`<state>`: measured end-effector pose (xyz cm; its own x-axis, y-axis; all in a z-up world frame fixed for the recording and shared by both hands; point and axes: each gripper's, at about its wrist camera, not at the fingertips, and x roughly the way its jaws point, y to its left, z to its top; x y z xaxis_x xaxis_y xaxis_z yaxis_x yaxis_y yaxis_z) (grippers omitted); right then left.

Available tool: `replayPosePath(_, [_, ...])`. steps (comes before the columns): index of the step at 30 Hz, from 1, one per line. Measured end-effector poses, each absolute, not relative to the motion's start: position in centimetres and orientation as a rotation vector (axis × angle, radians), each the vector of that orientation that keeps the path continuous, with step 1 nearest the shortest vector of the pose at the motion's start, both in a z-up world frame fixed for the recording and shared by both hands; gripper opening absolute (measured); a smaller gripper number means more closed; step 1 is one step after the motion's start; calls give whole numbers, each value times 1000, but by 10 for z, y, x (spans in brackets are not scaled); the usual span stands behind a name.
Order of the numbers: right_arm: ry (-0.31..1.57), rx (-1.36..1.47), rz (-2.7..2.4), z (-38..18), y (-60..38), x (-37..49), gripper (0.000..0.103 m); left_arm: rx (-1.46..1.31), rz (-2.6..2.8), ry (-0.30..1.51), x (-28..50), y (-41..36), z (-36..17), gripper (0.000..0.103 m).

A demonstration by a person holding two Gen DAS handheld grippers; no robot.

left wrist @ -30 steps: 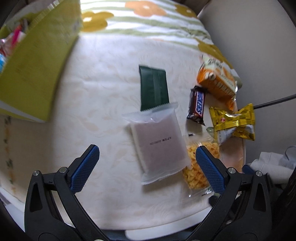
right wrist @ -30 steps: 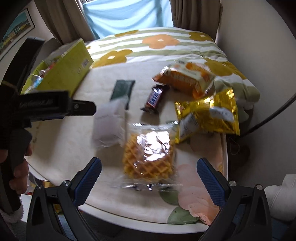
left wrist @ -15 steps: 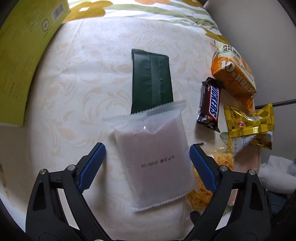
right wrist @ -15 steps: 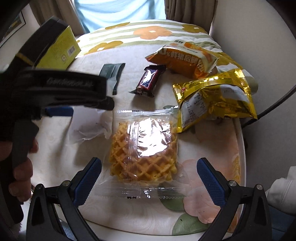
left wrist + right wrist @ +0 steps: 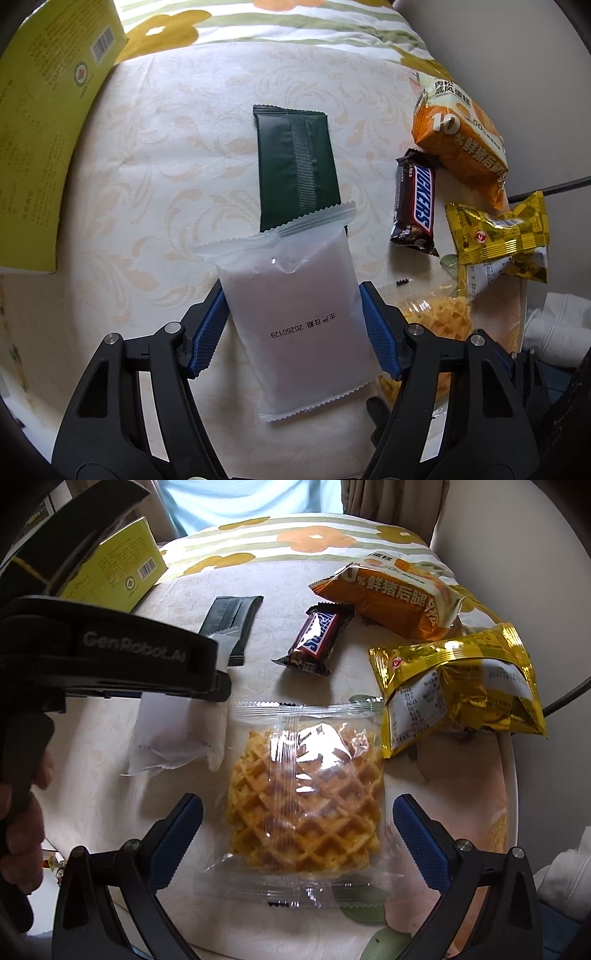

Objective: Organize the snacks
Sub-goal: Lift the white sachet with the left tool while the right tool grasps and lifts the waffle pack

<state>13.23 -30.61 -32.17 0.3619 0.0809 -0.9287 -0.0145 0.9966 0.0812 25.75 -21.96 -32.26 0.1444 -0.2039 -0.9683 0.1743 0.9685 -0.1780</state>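
My left gripper [image 5: 295, 328] is shut on a frosted white snack packet [image 5: 295, 317], its blue pads pressing both side edges; the packet also shows in the right wrist view [image 5: 177, 734] under the left gripper's body. A dark green packet [image 5: 295, 162] lies just beyond it. My right gripper [image 5: 295, 834] is open, its jaws on either side of a clear-wrapped waffle [image 5: 306, 801] without touching it. A Snickers bar [image 5: 317, 635], an orange cake bag [image 5: 391, 598] and a gold bag [image 5: 458, 686] lie further back on the right.
A yellow-green cardboard box [image 5: 40, 129] stands at the far left of the round table [image 5: 140, 184]. A flowered cushion [image 5: 295, 539] lies behind the table. A black cable [image 5: 550, 184] and white cloth [image 5: 554, 325] are off the right edge.
My left gripper moved forward and closed its jaws onto the white packet. My right gripper came closer to the waffle and stayed open.
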Motion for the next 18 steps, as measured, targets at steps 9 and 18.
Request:
replayPosePath(9, [1224,6,57,-336,-300,143,94,-17,-267,1404,254,-212,-323,66])
replayPosePath(18, [1212,-7,44,-335,-295,139,86,-13,-244,1405,246,-198,-322,65])
